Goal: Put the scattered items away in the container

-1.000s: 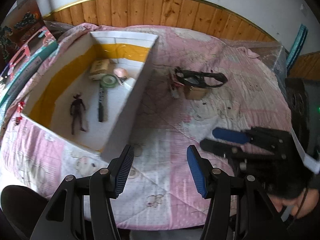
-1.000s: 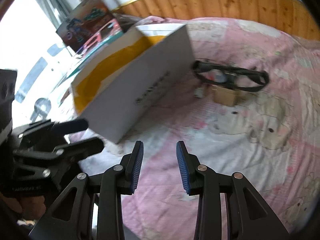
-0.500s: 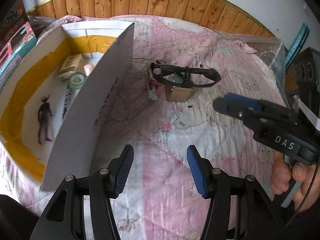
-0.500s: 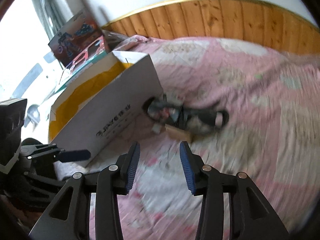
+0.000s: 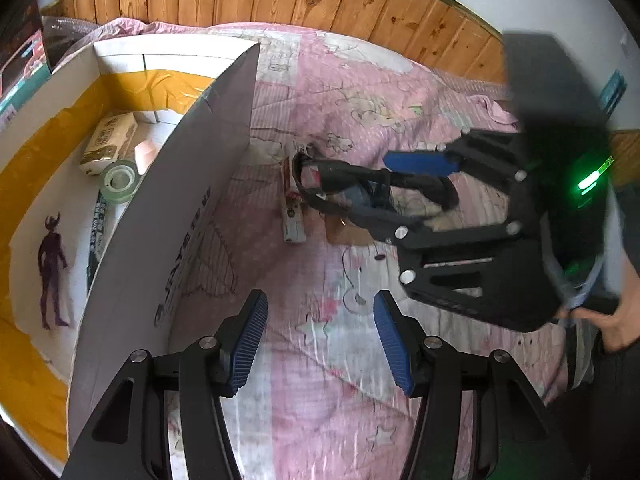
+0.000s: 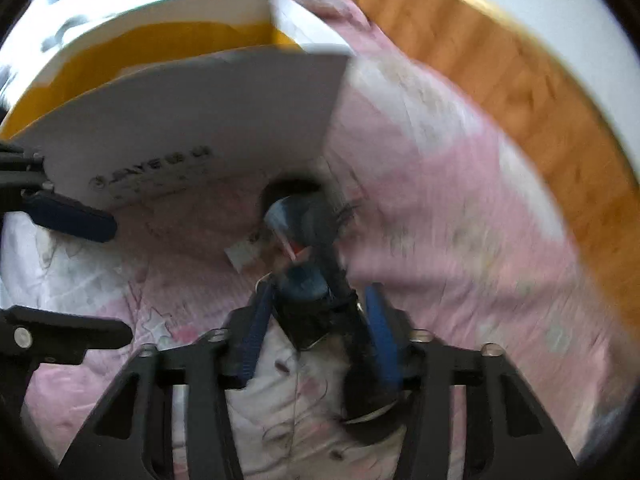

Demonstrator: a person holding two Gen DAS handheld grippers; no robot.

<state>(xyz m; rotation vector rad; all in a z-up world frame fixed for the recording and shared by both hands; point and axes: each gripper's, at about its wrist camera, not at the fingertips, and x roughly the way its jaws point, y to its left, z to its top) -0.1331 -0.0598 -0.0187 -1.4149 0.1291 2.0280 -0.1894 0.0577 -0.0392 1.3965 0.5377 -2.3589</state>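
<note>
Black goggles (image 5: pixel 332 170) lie on the pink quilt right of a white box (image 5: pixel 192 184) with a yellow lining. My right gripper (image 5: pixel 400 196) reaches in from the right, and in its own blurred view it (image 6: pixel 316 296) is open with the goggles (image 6: pixel 300 220) between its blue pads. Beside the goggles lie a small white tube (image 5: pixel 292 216) and a brown carton (image 5: pixel 348 234). My left gripper (image 5: pixel 320 308) hangs open over bare quilt by the box's near wall. In the box are a dark figure (image 5: pixel 52 276), a tape roll (image 5: pixel 119 176) and a tissue pack (image 5: pixel 108 142).
The box wall (image 6: pixel 200 120) stands high just left of the goggles. Wooden panelling (image 5: pixel 320 0) runs along the far side of the bed. A person's hand (image 5: pixel 612 320) holds the right gripper. Colourful cartons (image 5: pixel 20 60) stand behind the box.
My right gripper has moved forward and down onto the goggles, which now sit between its fingers. My left gripper has drifted closer to the box wall and the items.
</note>
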